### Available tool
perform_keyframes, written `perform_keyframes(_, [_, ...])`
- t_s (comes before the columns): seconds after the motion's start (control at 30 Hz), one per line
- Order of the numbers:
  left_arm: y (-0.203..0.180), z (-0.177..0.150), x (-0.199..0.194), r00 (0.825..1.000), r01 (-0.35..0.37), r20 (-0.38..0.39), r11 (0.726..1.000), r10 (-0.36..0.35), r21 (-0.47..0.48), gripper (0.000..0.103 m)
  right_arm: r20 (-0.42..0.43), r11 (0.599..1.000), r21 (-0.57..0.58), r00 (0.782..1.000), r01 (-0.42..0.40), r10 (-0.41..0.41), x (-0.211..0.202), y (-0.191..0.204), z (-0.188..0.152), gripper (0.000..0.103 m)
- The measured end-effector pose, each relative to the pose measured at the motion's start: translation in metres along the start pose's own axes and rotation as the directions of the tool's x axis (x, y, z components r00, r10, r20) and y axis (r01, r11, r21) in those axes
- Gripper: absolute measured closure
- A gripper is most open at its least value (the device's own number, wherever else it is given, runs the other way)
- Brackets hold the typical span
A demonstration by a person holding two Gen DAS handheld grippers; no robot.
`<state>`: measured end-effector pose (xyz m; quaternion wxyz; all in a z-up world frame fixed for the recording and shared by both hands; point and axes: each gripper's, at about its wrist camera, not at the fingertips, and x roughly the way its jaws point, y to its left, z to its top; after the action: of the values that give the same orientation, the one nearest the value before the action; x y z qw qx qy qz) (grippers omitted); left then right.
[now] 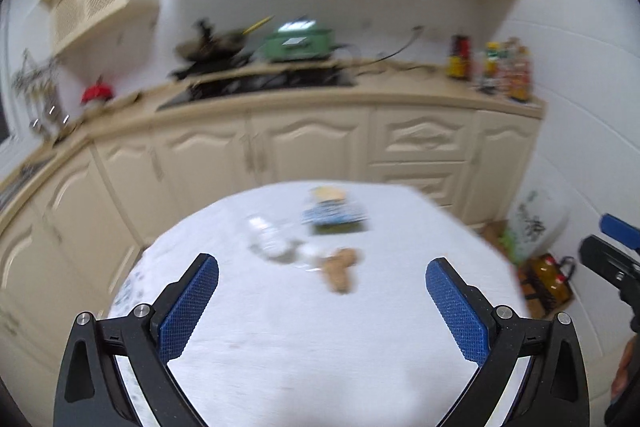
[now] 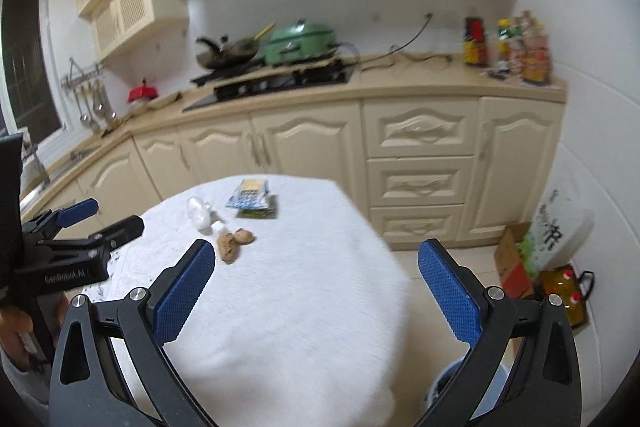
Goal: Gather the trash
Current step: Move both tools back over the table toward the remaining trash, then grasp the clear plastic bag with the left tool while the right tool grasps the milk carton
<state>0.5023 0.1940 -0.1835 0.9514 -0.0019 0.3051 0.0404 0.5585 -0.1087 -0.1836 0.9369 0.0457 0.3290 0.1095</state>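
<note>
Both sets of jaws stand spread as wide as they go, with nothing between the blue pads. The left gripper (image 1: pixel 322 269) looks down over the white-clothed table (image 1: pixel 280 347), and the right gripper (image 2: pixel 316 253) does the same from further right, its right finger hanging past the table edge above the floor. Held wide and empty, aimed down at the cloth, they look ready for a first pick and not mid-carry.

The trash sits in a loose cluster toward the far side of the table, well ahead of both sets of jaws and touching neither. Nearest the pads are the brown scraps (image 2: pixel 234 243), which look like peel or shell; the blur leaves that unsure. In the left view they lie about midway between the two pads but further out; in the right view they sit just beyond the left pad, off to the left of centre. Just behind them is a crumpled clear wrapper (image 2: pixel 200 213), and farther back a blue-patterned packet (image 2: pixel 252 201) lying flat on something green.

At the bottom of the right view, beside the table, a round blue-grey rim (image 2: pixel 452 383) shows between the finger frames; it may be a bin, which would explain the right gripper hanging off that side. Beyond the table run cream cabinets (image 2: pixel 312 143).
</note>
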Motion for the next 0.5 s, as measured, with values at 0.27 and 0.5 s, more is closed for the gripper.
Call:
perform_keyframes(0.27, [0.066, 0.046, 0.073, 0.993, -0.047, -0.111, 0.994, 0.035, -0.102, 0.001, -0.107, 0.998, -0.038, 0.993, -0.044, 0.040, 0.100, 0.040, 0.018, 0.000])
perform_keyframes(0.5, [0.066, 0.077, 0.177, 0.972, -0.032, -0.234, 0.992, 0.002, -0.124, 0.004, -0.156, 0.999, -0.034, 0.988, -0.023, 0.018, 0.171, 0.049, 0.037, 0.000])
